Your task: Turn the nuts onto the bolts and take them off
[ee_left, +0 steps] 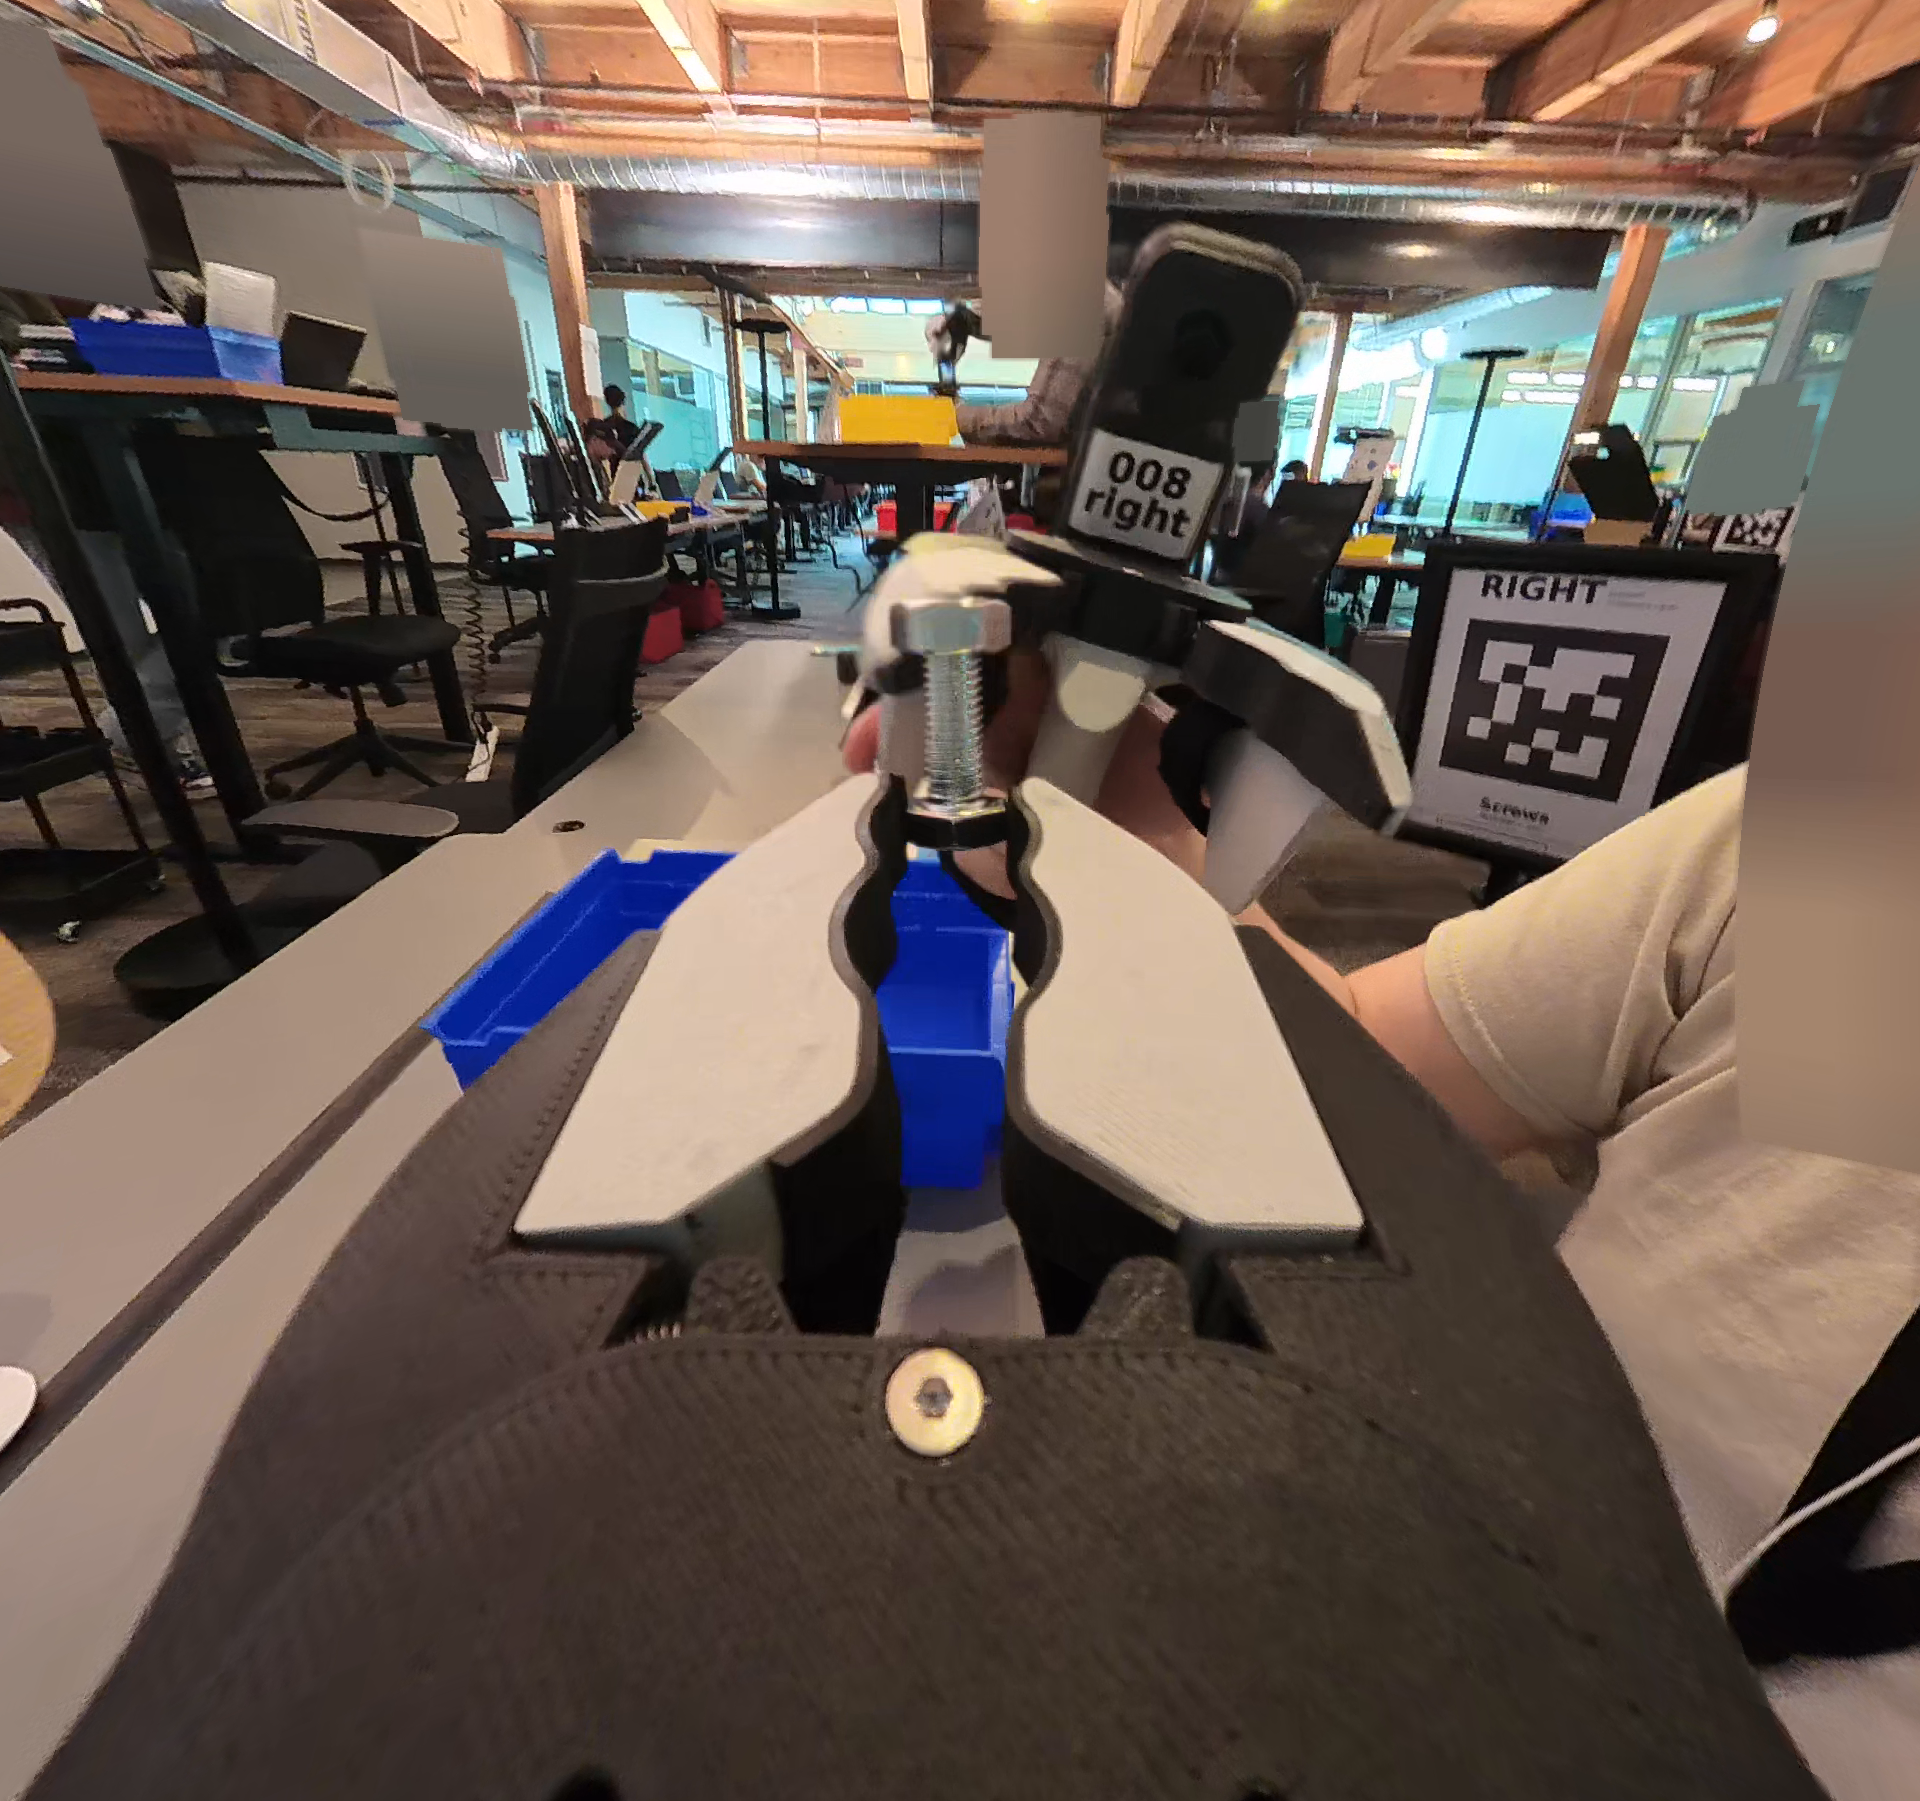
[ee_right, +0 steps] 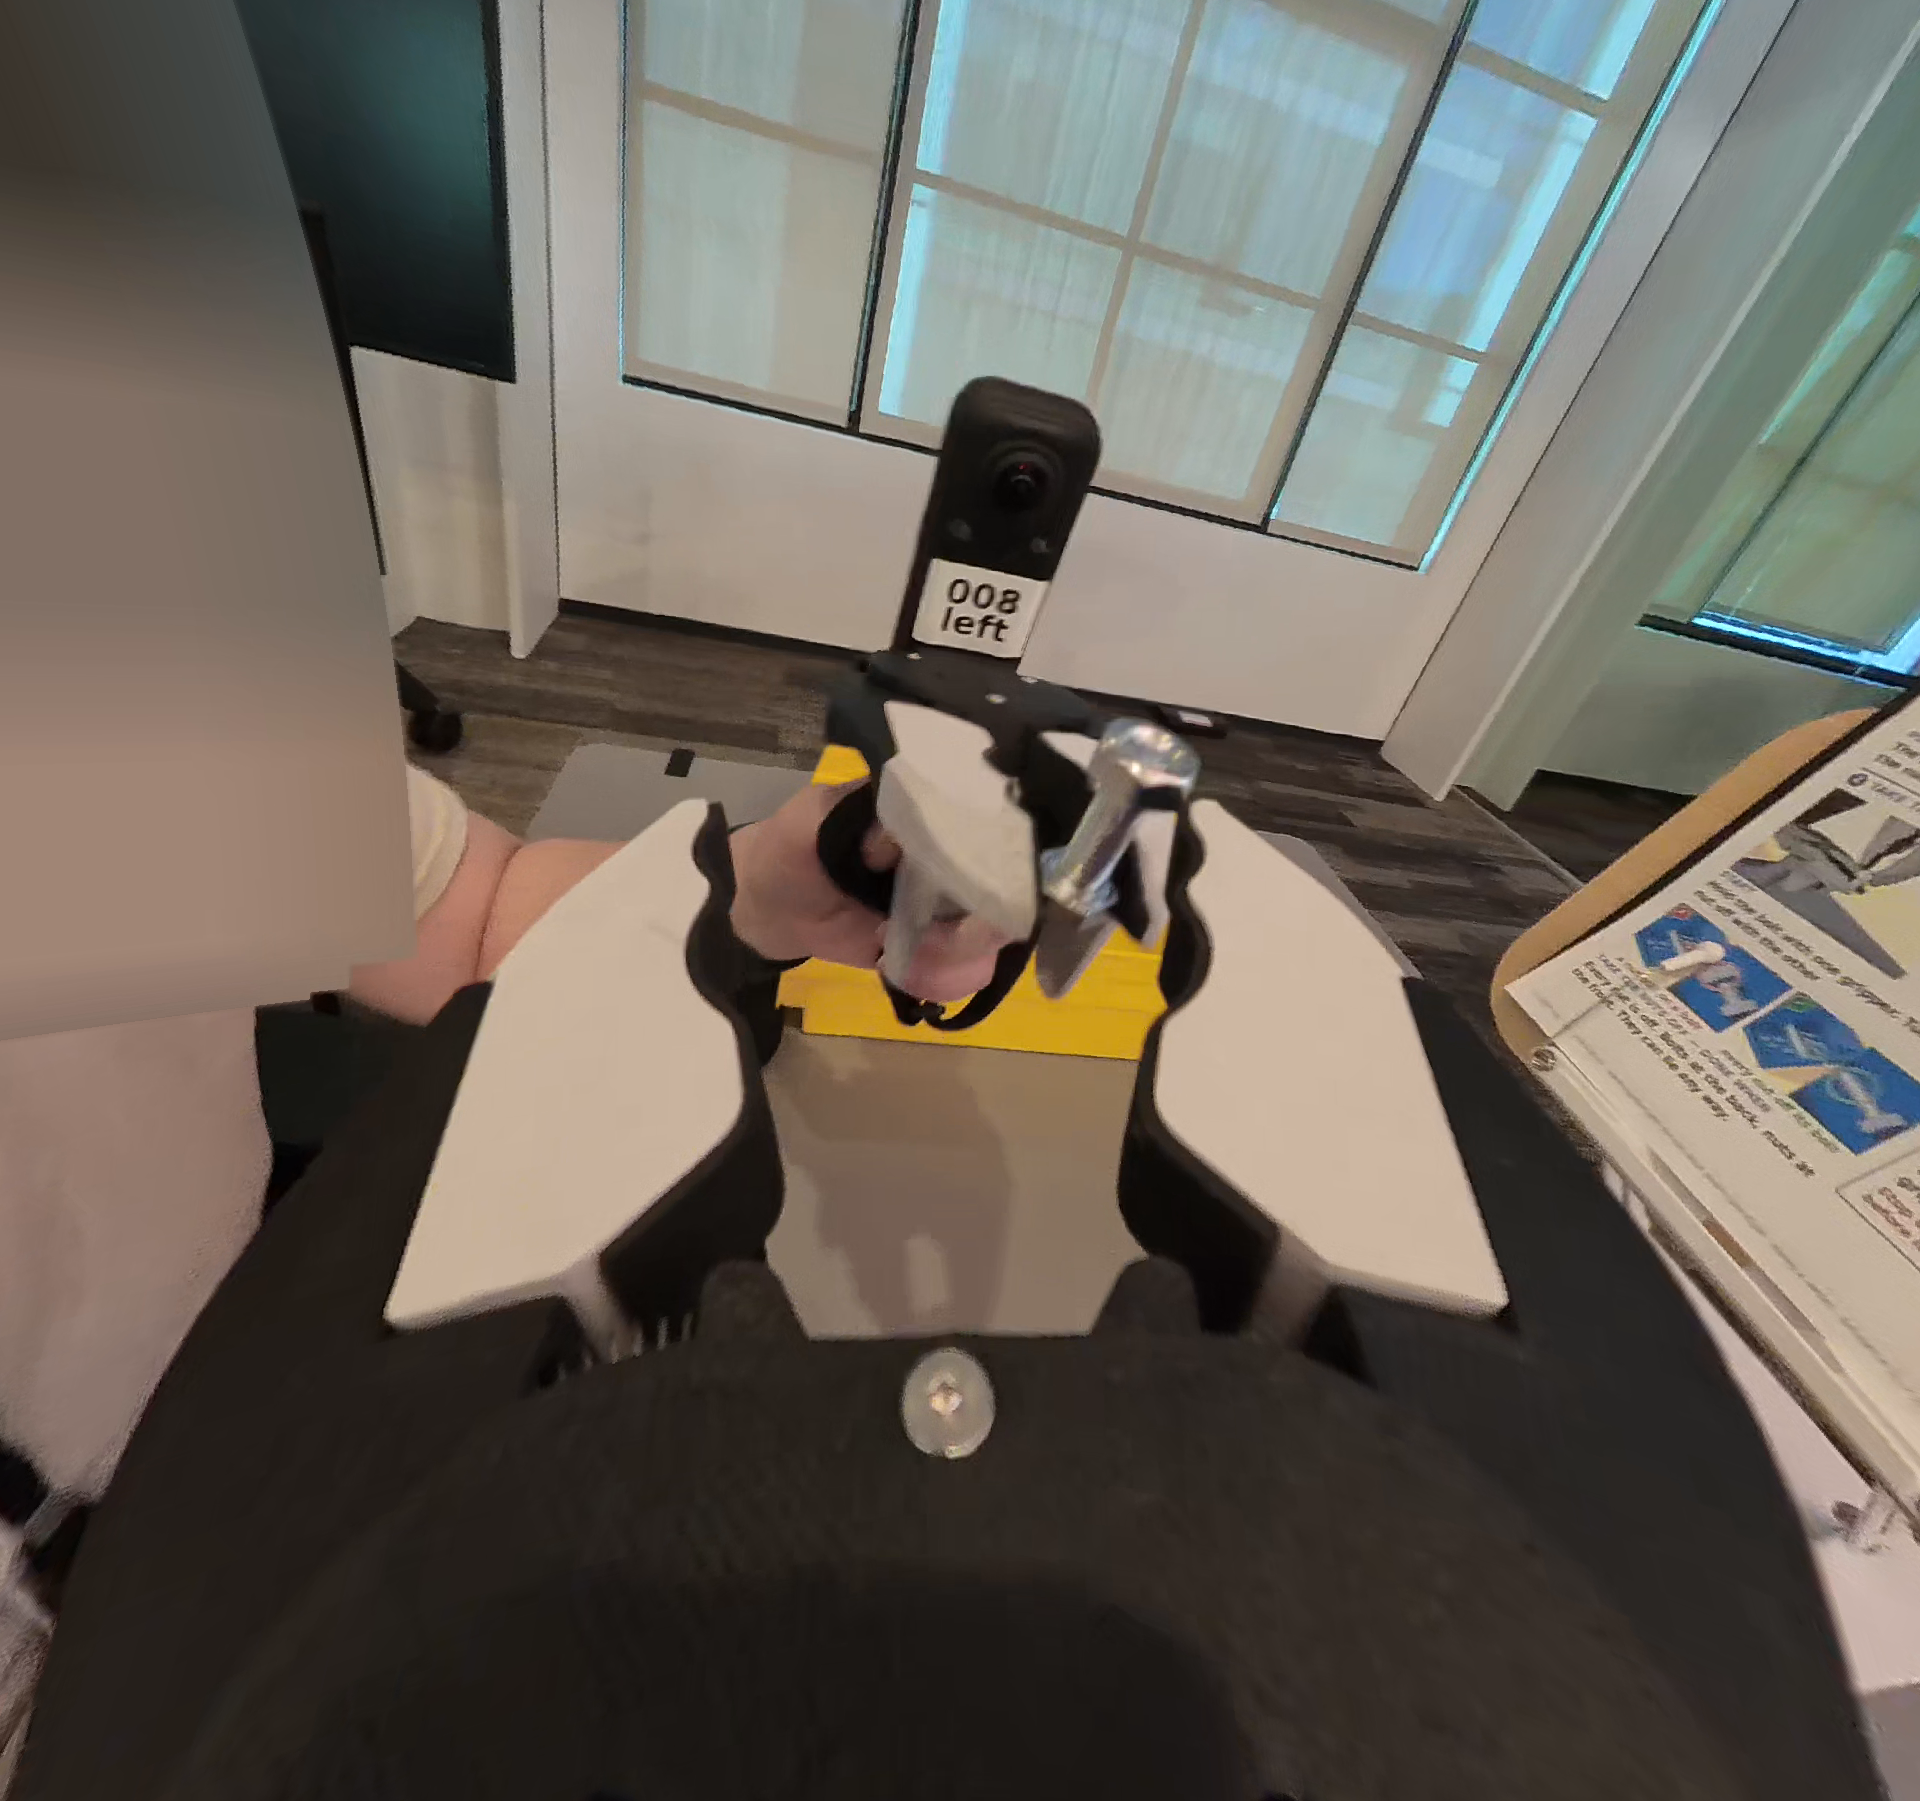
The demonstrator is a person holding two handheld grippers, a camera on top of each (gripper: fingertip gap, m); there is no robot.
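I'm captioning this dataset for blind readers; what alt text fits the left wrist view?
The left gripper pinches the silver hex nut low on an upright, head-up silver threaded bolt, with the right gripper at the bolt's head; a blue plastic bin sits below on the grey table.

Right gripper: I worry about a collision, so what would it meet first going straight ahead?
Likely the left gripper, which holds the bolt just beyond its open fingers; depth is unclear.

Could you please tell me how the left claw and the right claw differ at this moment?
The left claw is shut, while the right claw is wide open. The left claw holds the bolt upright by its lower end; the right claw holds nothing. Both have white fingers with black inner edges.
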